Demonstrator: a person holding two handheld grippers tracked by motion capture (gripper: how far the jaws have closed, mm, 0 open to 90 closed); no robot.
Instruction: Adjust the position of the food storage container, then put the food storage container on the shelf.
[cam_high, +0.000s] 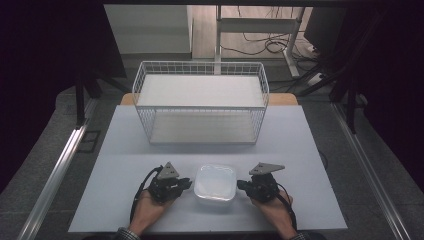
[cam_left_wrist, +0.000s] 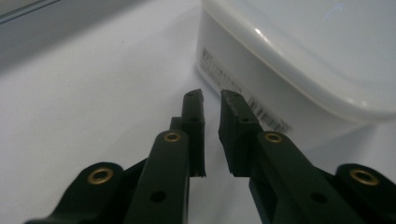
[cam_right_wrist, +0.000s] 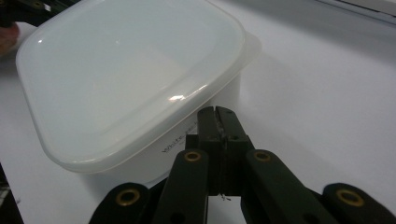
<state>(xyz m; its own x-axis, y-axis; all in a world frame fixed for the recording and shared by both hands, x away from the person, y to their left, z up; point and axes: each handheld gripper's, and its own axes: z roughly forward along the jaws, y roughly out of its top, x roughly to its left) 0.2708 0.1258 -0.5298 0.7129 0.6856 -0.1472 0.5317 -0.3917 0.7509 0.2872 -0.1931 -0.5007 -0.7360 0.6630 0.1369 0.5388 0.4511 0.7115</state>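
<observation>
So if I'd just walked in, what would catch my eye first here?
Probably the white lidded container at the near middle of the pale table, flanked by a hand-held gripper on each side: the left hand-held gripper and the right hand-held gripper, both shut with nothing between their jaws. Behind it stands a big white wire basket, with nothing in it.

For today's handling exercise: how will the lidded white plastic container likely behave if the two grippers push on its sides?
The white container looks like smooth, glossy plastic, so closed jaws may slip along its walls. It sits low and wide, so it would probably slide on the table rather than tip. Its thin lid suggests it is light.
</observation>
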